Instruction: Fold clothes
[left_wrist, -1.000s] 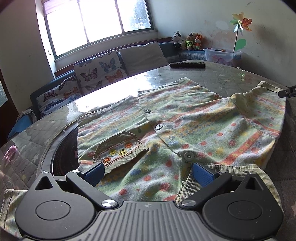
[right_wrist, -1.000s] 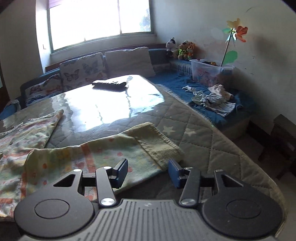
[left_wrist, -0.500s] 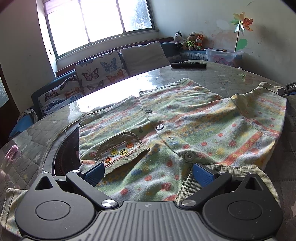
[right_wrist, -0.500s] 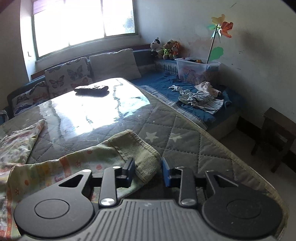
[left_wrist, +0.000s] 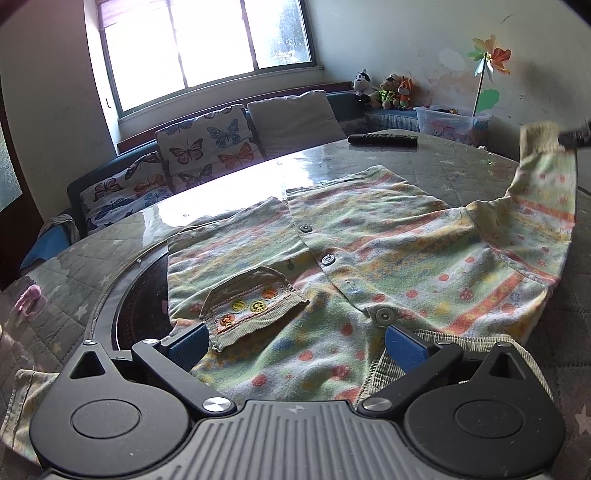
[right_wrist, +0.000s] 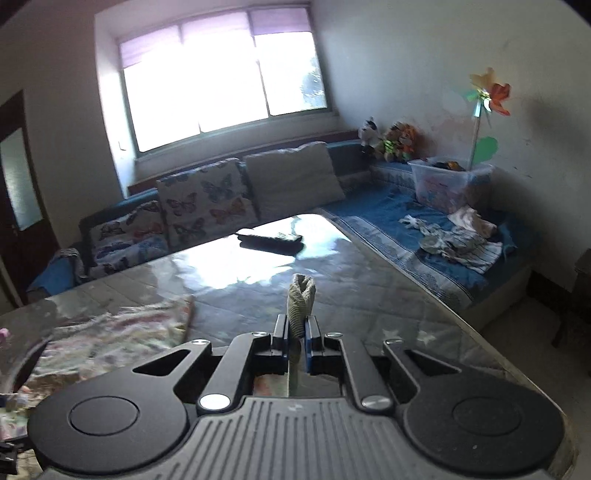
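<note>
My right tongs (right_wrist: 295, 328) had just pinched tight on the ribbed cuff (right_wrist: 301, 295), which stuck up between them, the sleeve (left_wrist: 543, 195) lifted off the worktop (left_wrist: 443, 162). My left tongs (left_wrist: 295, 341) stood wide open, gripping nothing, with the shirt (left_wrist: 369, 258) spread flat just ahead of them.

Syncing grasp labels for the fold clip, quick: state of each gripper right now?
Left gripper: open, jaws wide over the shirt, holding nothing.
Right gripper: just closed on the sleeve cuff, pinching it clear of the table.
</note>
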